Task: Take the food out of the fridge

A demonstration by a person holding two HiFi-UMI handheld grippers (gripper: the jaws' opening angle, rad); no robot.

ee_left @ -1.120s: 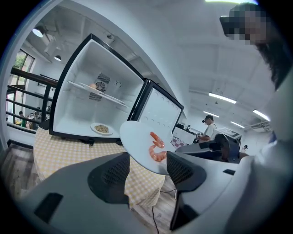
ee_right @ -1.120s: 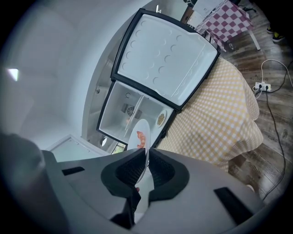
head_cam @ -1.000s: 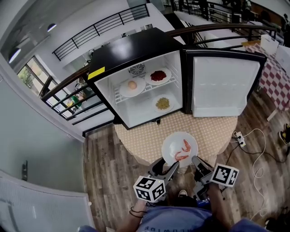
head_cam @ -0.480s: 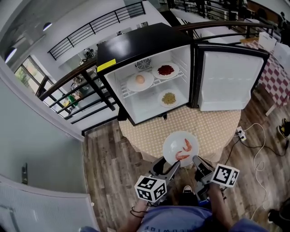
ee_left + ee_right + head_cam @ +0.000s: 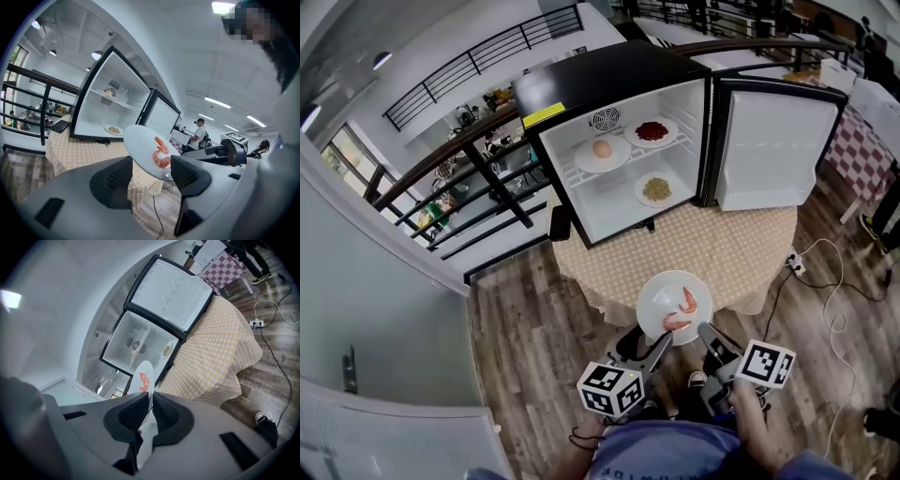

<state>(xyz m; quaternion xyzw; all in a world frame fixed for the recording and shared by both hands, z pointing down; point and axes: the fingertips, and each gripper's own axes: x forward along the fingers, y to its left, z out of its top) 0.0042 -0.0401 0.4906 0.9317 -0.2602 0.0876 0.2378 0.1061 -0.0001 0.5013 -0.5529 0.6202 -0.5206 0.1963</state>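
Observation:
A white plate (image 5: pixel 673 298) with shrimp (image 5: pixel 682 310) hangs in front of me, past the near edge of the round checkered table (image 5: pixel 741 246). My right gripper (image 5: pixel 705 330) is shut on the plate's near rim, and the right gripper view shows the pads clamped on the plate (image 5: pixel 146 373). The left gripper (image 5: pixel 647 339) stands open by the plate's lower left edge, and the plate (image 5: pixel 145 145) shows beyond its wide-apart jaws. The black fridge (image 5: pixel 619 103) stands open on the table. Inside are a plate with a round pale food (image 5: pixel 602 153), a plate of red food (image 5: pixel 653 131) and a plate of yellowish food (image 5: pixel 656 190).
The fridge door (image 5: pixel 773 150) swings out to the right. A dark flat object (image 5: pixel 560 223) lies at the table's left edge. A power strip with cables (image 5: pixel 795 265) lies on the wooden floor at right. A railing (image 5: pixel 478 178) runs behind. A person (image 5: pixel 201 133) stands far off.
The table and fridge have slid up and away in the head view. The plate, once over the table's edge, is now off it. Both grippers keep their places at the plate.

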